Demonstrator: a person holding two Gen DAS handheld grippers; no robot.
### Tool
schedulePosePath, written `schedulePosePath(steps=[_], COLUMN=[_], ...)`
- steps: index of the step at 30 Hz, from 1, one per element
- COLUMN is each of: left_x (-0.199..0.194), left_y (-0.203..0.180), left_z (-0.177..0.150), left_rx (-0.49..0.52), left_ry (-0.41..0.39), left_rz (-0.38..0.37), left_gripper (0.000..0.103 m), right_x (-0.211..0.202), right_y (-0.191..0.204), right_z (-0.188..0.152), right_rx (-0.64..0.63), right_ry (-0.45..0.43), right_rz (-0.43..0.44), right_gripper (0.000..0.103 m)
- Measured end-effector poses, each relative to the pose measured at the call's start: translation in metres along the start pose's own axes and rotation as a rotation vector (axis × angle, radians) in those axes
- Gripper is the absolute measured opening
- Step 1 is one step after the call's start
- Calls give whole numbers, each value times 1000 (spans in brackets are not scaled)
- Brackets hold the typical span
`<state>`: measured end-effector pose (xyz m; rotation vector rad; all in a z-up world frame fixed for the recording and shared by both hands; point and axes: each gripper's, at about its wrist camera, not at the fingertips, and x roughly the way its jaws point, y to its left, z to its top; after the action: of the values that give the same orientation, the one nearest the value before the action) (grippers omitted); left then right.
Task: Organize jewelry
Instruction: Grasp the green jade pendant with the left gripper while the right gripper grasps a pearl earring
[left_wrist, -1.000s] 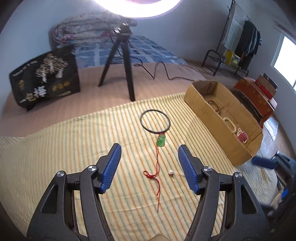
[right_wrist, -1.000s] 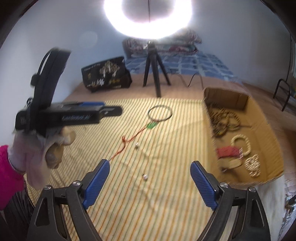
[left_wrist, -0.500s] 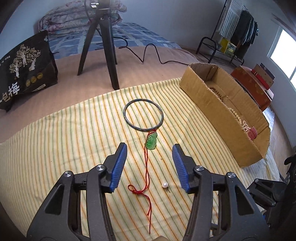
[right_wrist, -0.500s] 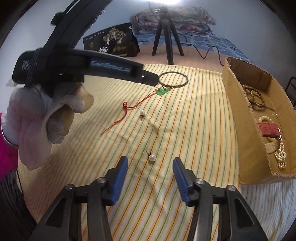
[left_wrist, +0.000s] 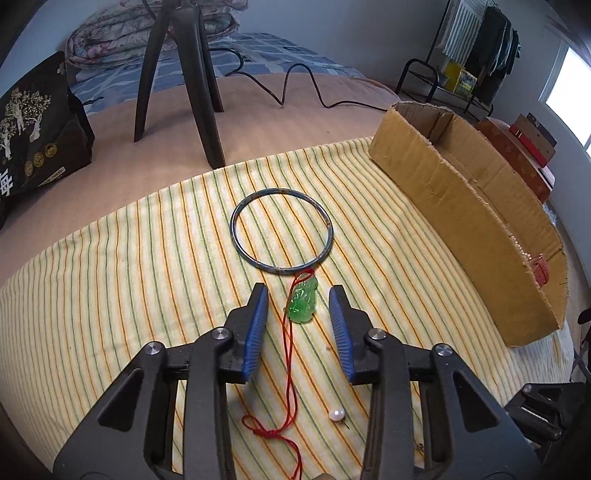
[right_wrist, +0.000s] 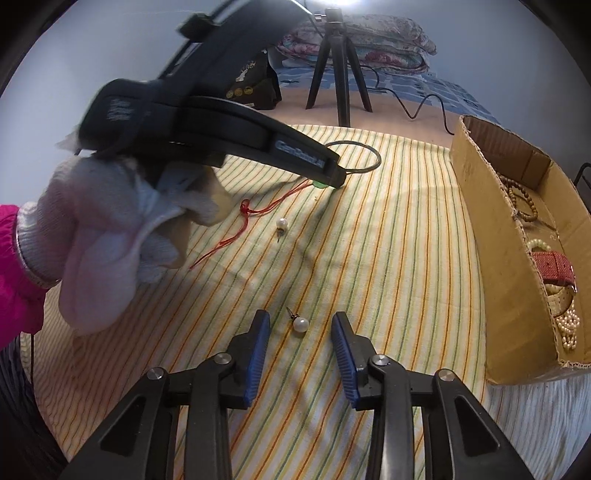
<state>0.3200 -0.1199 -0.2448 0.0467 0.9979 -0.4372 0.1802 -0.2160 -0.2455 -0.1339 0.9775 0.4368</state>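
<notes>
Left gripper: jaws apart, astride green jade pendant on red cord. Right gripper: jaws apart around white pearl stud earring, both left of brown cardboard box. Risk: pearl rolls from closing pads.

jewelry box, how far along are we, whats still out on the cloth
Done: beads, pearls and a red strap lie in the cardboard box. In hand: nothing; the left tool brackets the green pendant, the right tool a pearl earring. Left: those, the bangle and another earring.
</notes>
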Motion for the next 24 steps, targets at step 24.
schedulePosePath(steps=[24], left_x=[2], left_y=[9], left_z=[-4], left_rx=[-35], left_ry=[-12], left_rz=[25], left_gripper=[14], right_x=[5], right_y=[-2], right_z=[0], right_rx=[-12], right_ry=[-8], right_rz=[17], right_gripper=[8])
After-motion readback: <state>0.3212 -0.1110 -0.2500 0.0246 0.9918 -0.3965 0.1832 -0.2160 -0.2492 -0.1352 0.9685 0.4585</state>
